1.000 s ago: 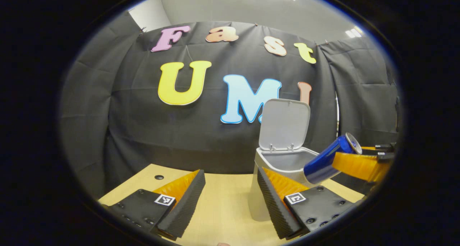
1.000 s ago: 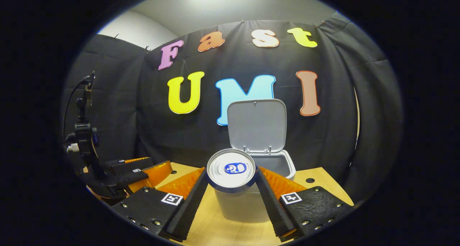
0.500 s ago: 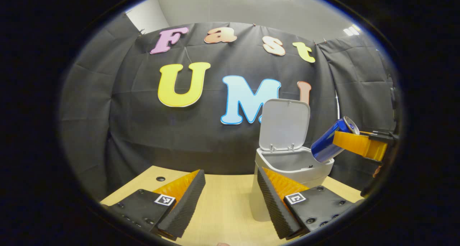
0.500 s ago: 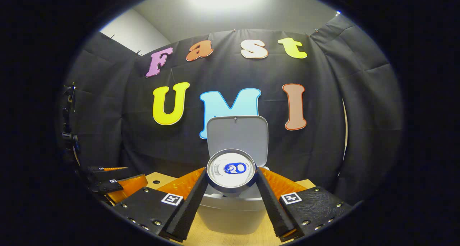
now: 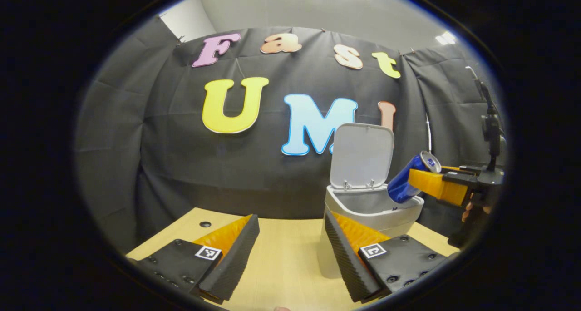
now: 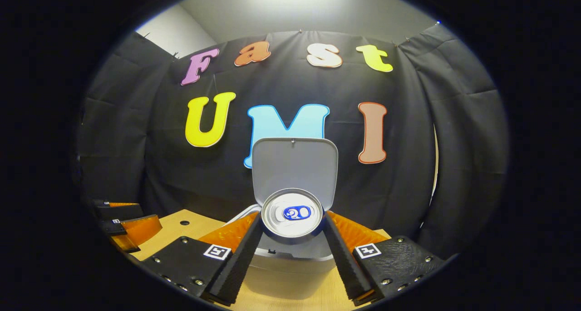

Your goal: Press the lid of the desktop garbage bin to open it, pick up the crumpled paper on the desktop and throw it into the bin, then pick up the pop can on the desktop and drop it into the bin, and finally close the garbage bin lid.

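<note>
Since a second ago the right gripper (image 6: 291, 238) has carried the pop can (image 6: 292, 214) up and forward: in the left gripper view the can (image 5: 408, 180) was low, in front of the bin's near corner, and now sits tilted over the bin's open mouth, bottom end dipping toward the rim. In the right gripper view the bin (image 6: 290, 274) has dropped lower and its raised lid (image 6: 295, 168) now stands right behind the can top. The left gripper (image 5: 290, 252) has hardly moved.

Right gripper: both fingers clamped on the can's sides, can top facing the camera, centred between the fingers. In the left gripper view this gripper (image 5: 442, 184) comes in from the right edge, a bit of the person's hand (image 5: 474, 206) under it.

Left gripper: fingers spread apart, nothing between them, hovering over the wooden desktop (image 5: 277, 256) just beside the bin (image 5: 370, 213); its right-side finger overlaps the bin's front wall in that view, contact cannot be told. In the right gripper view it shows at far left (image 6: 122, 224).

Bin lid (image 5: 361, 156) stands upright, open, hinged at the back. Can not yet inside.
</note>
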The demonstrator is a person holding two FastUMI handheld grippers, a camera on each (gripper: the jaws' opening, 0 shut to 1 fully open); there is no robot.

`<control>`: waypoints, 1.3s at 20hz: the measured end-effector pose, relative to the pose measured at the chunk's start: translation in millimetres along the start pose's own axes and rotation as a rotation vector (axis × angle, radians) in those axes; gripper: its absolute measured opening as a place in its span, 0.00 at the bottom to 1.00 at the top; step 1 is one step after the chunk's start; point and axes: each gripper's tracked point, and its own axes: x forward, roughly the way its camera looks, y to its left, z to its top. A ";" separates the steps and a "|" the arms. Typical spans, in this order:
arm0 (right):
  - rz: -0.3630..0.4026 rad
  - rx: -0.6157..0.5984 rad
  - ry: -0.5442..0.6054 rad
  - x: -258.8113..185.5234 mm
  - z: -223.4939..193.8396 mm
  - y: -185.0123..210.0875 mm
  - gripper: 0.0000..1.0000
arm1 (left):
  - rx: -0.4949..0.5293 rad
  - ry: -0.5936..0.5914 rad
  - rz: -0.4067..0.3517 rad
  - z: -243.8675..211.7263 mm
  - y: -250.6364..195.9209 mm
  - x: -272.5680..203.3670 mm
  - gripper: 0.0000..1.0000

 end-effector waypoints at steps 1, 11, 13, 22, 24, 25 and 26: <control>-0.004 0.006 0.020 4.4 -5.5 -0.7 0.84 | 0.001 0.002 0.000 -0.7 -0.4 0.2 0.95; -0.045 -0.008 0.082 14.5 -19.3 -5.5 0.90 | -0.001 0.013 -0.012 -5.6 -2.4 1.0 0.95; -0.042 -0.008 0.081 13.5 -18.4 -5.0 0.91 | -0.004 0.014 -0.013 -6.3 -2.2 1.1 0.95; -0.052 -0.024 0.080 19.7 1.4 -5.5 0.91 | -0.003 0.008 -0.029 -5.3 -3.9 1.8 0.96; -0.048 -0.035 0.073 25.1 11.8 -5.0 0.91 | -0.007 0.010 -0.036 -6.8 -4.5 4.1 0.96; -0.045 -0.041 0.070 28.0 17.7 -4.8 0.91 | -0.006 0.012 -0.041 -7.5 -4.5 4.5 0.96; -0.042 -0.045 0.068 31.0 22.5 -4.1 0.91 | -0.002 0.017 -0.041 -8.6 -3.6 5.2 0.95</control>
